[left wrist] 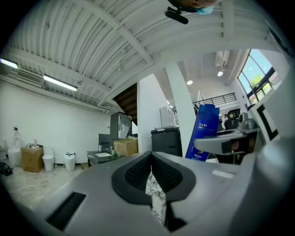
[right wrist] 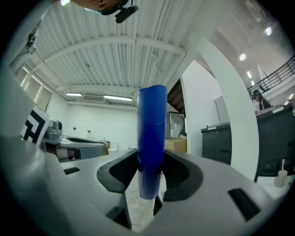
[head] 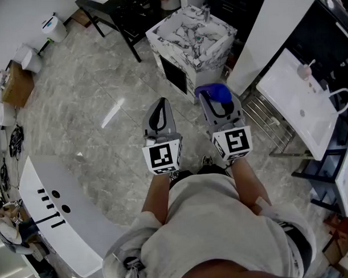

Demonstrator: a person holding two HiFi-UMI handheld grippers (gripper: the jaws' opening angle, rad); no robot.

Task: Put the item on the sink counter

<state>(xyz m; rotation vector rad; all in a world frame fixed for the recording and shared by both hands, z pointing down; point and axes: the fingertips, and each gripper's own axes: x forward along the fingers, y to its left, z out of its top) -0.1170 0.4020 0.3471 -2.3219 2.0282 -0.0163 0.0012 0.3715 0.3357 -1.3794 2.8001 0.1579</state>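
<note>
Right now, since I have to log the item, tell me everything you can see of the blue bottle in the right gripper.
The blue bottle is slim, glossy and plastic-looking, deep blue, with a seam partway up and light print on one face. It stands upright in the air, clamped low down between the fingers of the right gripper; nothing else touches it. The marble-patterned sink counter lies ahead of it.
</note>
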